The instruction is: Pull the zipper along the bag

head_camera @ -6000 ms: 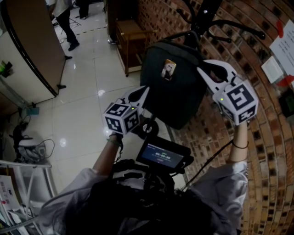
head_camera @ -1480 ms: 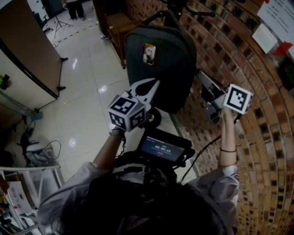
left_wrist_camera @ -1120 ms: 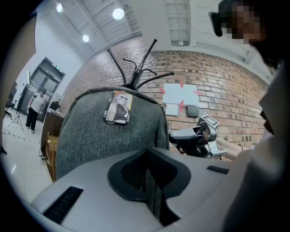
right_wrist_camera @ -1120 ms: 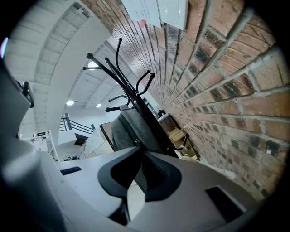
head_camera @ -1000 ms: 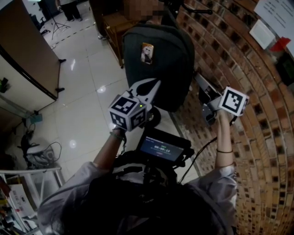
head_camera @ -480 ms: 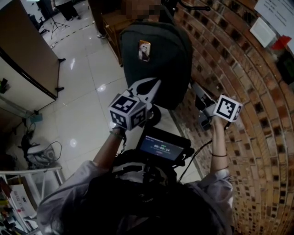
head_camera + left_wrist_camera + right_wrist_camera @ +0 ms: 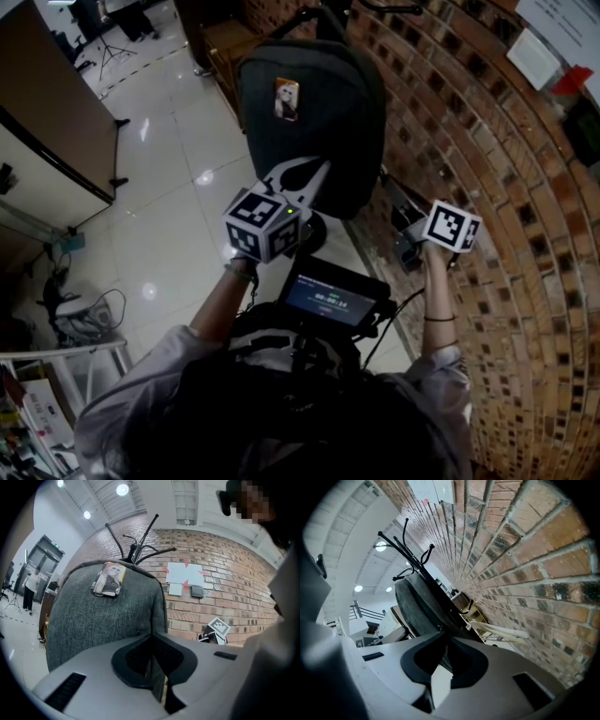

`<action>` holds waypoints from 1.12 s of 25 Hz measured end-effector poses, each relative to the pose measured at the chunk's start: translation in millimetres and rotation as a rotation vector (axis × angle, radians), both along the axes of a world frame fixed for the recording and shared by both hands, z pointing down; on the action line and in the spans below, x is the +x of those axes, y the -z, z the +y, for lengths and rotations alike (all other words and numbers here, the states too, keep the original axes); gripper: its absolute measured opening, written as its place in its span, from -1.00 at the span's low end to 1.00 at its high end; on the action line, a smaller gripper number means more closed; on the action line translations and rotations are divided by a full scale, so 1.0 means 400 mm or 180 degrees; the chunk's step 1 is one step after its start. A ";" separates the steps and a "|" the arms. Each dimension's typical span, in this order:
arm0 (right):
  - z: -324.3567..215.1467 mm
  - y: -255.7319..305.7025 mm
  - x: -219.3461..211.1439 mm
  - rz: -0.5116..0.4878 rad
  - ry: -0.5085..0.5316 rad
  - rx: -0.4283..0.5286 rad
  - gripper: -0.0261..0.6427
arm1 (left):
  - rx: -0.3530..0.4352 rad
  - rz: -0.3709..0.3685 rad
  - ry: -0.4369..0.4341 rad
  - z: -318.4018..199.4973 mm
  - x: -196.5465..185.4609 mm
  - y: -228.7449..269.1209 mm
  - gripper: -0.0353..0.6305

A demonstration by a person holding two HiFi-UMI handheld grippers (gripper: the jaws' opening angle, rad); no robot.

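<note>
While your left gripper (image 7: 322, 167) sits closed at the lower front of the bag (image 7: 309, 112), hanging at upper centre, your right gripper (image 7: 396, 202) is closed on nothing, lower right by the brick wall (image 7: 506, 234). Reaching in closed could just push the bag swinging.

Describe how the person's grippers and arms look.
The left gripper and right gripper have pale grey shells with black pads. Each carries a cube of black-and-white square markers; the left cube shows a green light. The sleeves are light grey, with a thin dark band on the right wrist.
</note>
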State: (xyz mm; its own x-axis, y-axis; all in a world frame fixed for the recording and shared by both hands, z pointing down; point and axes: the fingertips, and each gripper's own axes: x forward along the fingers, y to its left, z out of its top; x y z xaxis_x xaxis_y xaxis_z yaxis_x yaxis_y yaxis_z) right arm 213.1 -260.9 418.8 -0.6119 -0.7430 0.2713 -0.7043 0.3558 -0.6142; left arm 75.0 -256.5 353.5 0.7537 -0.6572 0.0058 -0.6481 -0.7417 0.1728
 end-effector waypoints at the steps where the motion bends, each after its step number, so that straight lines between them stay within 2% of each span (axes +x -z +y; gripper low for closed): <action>1: 0.000 -0.005 -0.003 0.0016 0.0012 0.0008 -0.85 | -0.0004 0.0004 0.0005 -0.001 0.000 0.000 -0.88; 7: -0.003 -0.004 -0.016 0.0243 0.0053 0.0112 -0.85 | -0.0022 -0.0013 0.0015 -0.004 -0.002 -0.010 -0.88; 12: 0.013 0.024 -0.042 0.0507 0.0161 0.0331 -0.85 | -0.0028 -0.0029 0.0028 -0.005 -0.004 -0.014 -0.88; 16: 0.021 0.029 -0.059 0.0589 0.0284 0.0343 -0.84 | -0.0044 -0.0022 0.0028 -0.010 -0.003 -0.015 -0.88; 19: 0.029 0.019 -0.060 0.0555 0.0336 0.0358 -0.71 | -0.0057 -0.0034 -0.0016 -0.007 0.006 -0.015 -0.87; 22: 0.035 0.027 -0.050 0.0410 0.0288 0.0389 -0.71 | -0.0048 -0.0035 -0.0019 -0.007 0.013 -0.016 -0.88; 28: 0.055 0.055 -0.025 0.0416 0.0122 0.0452 -0.71 | -0.0060 -0.0016 -0.0028 -0.001 0.018 -0.016 -0.88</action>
